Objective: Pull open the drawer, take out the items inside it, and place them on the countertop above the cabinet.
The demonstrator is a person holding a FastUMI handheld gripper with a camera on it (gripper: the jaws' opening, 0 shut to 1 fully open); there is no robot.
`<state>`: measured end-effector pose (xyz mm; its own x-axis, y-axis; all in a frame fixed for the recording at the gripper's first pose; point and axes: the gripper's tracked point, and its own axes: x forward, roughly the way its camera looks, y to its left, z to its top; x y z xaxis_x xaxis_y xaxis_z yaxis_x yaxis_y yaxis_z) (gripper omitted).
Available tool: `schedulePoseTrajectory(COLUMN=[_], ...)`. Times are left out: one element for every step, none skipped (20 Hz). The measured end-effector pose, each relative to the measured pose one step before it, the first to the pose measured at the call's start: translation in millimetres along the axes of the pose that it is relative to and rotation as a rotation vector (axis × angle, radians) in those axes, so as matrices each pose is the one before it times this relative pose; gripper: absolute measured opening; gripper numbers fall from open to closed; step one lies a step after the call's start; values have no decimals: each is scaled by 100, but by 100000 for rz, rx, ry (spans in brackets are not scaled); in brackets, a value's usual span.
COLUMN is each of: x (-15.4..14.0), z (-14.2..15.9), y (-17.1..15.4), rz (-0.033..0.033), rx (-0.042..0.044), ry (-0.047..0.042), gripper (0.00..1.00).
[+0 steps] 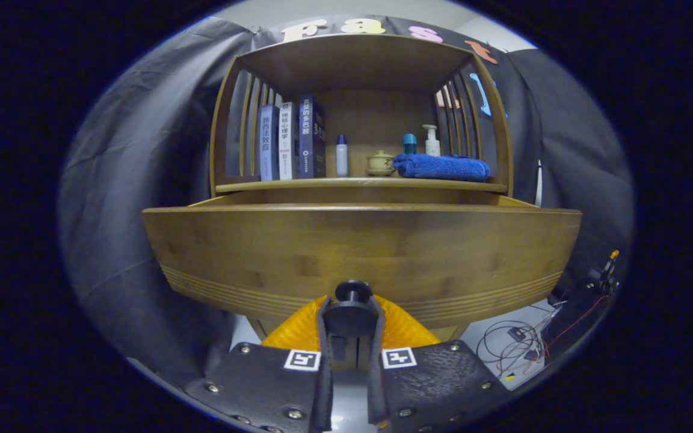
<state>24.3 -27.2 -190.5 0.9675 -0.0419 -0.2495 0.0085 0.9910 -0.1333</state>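
A wooden cabinet (358,60) stands against the dark cloth wall, with slatted sides and an open shelf. Below the shelf, the drawer (358,252) is pulled out toward the camera, its broad wooden front spreading across the view; what lies inside it cannot be seen from here. On the tabletop (298,186) of the cabinet, above the drawer, three books (291,141) stand upright at the left. At the right lies a folded blue towel (441,166), with a white pump bottle (431,141) and a blue-capped container (409,143) just behind it. Between books and towel stand a slim white bottle with a blue cap (341,155) and a small lidded pot (380,162). The gripper (352,319) has its fingers closed nearly together, one on either side of the drawer's round dark knob (353,291), gripping it. Loose cables (515,343) lie on the floor to the right of the fingers.
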Motion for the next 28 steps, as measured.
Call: schedulePoseTrajectory(x=[-91, -110, -92, 125, 25, -13, 6, 133, 46, -267, 98, -362, -204, -355, -193, -240, -375, -475, -507, -402, -185, -319, -384, -277, -81, -62, 112, 280], z=[-92, -104, 145, 114, 88, -209, -8, -28, 97, -21, -23, -750, -674, -419, -306, -134, 531, 580, 612, 989, 1071, 894, 1070, 1242, 1299, 1255, 1327, 1279], y=[-33, 76, 64, -64, 5, -57, 90, -80, -7, 83, -33, -49, 69, 105, 212, 62, -80, -522, -308, 352, 151, -170, -48, 192, 101, 50, 339, 371], rz=[-29, 103, -85, -44, 15, 101, 189, -105, 349, 709, 416, 12, 84, 133, 515, 565, -536, -1947, -1286, 682, -17, -643, -360, 392, 91, 333, 1722, 968], rx=[1409, 618, -535, -462, -218, 1125, 872, -261, -381, -286, 31, 936, 1127, 458, -258, -748, -676, -415, -422, 598, 1157, 506, 37, -543, -715, 766, 1470, 425], ry=[964, 443, -405, -640, -513, -383, -202, 255, -4, 340, 982, 2693, 2455, 2204, 2158, 994, -349, -741, 93, -916, -752, 367, 233, -280, 237, -32, 686, 824], gripper=[23, 23, 23, 23, 23, 23, 23, 23, 24, 31, 35, 38, 42, 51, 60, 68, 77, 86, 90, 96, 96, 97, 97, 97, 97, 97, 97, 97])
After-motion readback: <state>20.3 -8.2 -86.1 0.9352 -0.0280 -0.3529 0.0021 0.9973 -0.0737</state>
